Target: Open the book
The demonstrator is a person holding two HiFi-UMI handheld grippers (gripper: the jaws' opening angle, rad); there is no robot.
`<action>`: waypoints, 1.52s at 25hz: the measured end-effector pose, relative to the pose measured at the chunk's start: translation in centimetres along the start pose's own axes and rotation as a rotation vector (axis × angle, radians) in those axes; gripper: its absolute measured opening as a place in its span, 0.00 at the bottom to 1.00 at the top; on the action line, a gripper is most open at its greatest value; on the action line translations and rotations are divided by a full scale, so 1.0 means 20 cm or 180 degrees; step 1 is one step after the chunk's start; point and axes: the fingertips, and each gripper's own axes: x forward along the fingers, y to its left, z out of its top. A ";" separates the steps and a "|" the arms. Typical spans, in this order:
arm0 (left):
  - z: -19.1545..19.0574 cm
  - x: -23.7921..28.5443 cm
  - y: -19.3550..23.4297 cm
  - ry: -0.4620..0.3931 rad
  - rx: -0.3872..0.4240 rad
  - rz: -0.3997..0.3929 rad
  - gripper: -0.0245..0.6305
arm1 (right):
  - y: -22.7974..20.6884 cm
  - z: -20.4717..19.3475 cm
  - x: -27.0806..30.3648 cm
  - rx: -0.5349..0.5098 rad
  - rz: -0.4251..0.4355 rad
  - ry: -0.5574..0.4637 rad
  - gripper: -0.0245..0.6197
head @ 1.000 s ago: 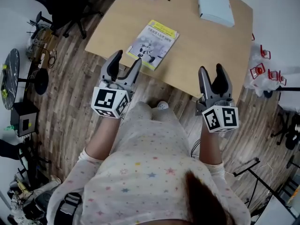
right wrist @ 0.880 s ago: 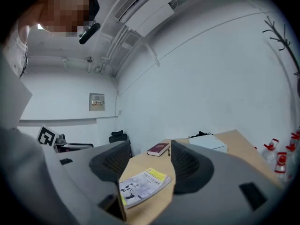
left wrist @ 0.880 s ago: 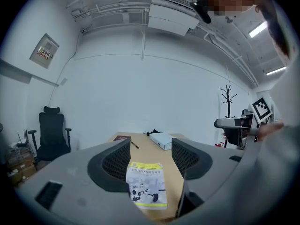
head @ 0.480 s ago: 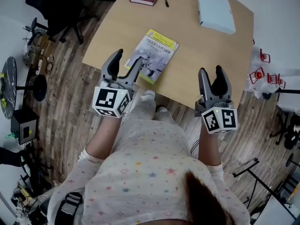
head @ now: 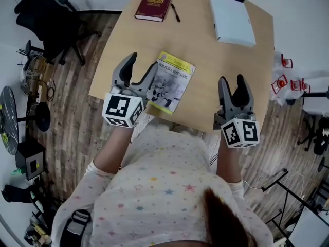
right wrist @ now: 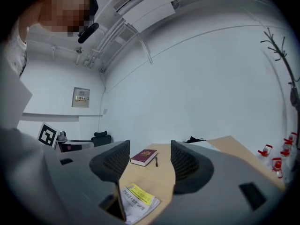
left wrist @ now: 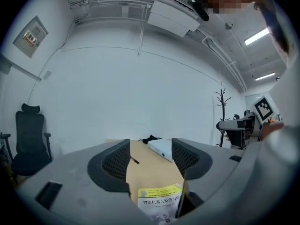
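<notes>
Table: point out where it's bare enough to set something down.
The table is bare in the middle, between the yellow book, the red book and the white box. The far edge is crowded, with a pen too.

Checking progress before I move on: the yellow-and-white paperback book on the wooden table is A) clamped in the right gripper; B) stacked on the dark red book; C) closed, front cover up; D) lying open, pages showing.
C: the yellow-and-white paperback book lies flat on the wooden table, printed cover up, no pages showing; the right gripper is open and empty.
</notes>
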 end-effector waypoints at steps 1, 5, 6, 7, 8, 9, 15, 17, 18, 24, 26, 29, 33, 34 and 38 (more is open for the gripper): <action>0.00 0.02 0.01 0.0006 -0.0004 -0.0009 0.42 | 0.00 -0.01 0.02 0.0006 -0.0005 0.0010 0.43; -0.02 0.09 -0.01 0.0058 -0.0033 -0.0013 0.42 | -0.04 -0.02 0.07 0.0015 0.0025 0.0072 0.43; -0.03 0.10 -0.01 0.0072 -0.0036 -0.0006 0.42 | -0.05 -0.01 0.08 0.0015 0.0043 0.0076 0.43; -0.03 0.11 -0.02 0.0085 -0.0049 0.0008 0.42 | -0.06 -0.01 0.10 0.0015 0.0068 0.0084 0.43; -0.04 0.12 -0.02 0.0098 -0.0074 0.0029 0.42 | -0.07 -0.01 0.12 0.0013 0.0102 0.0101 0.43; -0.04 0.13 -0.03 0.0109 -0.0107 0.0052 0.42 | -0.08 -0.01 0.14 0.0008 0.0141 0.0125 0.43; -0.06 0.19 -0.13 0.0161 -0.0146 0.0062 0.42 | -0.14 0.05 0.20 -0.0043 0.0320 0.0107 0.43; -0.07 0.21 -0.16 0.0185 -0.0183 0.0052 0.42 | -0.16 0.05 0.19 -0.0032 0.0327 0.0103 0.43; -0.08 0.22 -0.18 0.0190 -0.0187 0.0043 0.42 | -0.17 0.05 0.18 -0.0029 0.0326 0.0108 0.43; -0.17 0.26 -0.30 0.0288 -0.0200 -0.0082 0.42 | -0.24 -0.02 0.14 0.0006 0.0278 0.0171 0.42; -0.22 0.27 -0.33 0.0325 -0.0223 -0.0101 0.42 | -0.25 -0.05 0.12 0.0007 0.0277 0.0202 0.42; -0.27 0.29 -0.36 0.0362 -0.0236 -0.0068 0.42 | -0.26 -0.10 0.10 0.0011 0.0282 0.0241 0.41; -0.34 0.30 -0.39 0.0418 -0.0202 -0.0035 0.42 | -0.29 -0.17 0.08 0.0038 0.0236 0.0347 0.41; -0.36 0.30 -0.40 0.0452 -0.0211 -0.0041 0.42 | -0.29 -0.19 0.08 0.0043 0.0223 0.0365 0.41; -0.47 0.31 -0.42 0.0608 -0.0265 -0.0073 0.42 | -0.32 -0.23 0.07 0.0088 0.0190 0.0395 0.41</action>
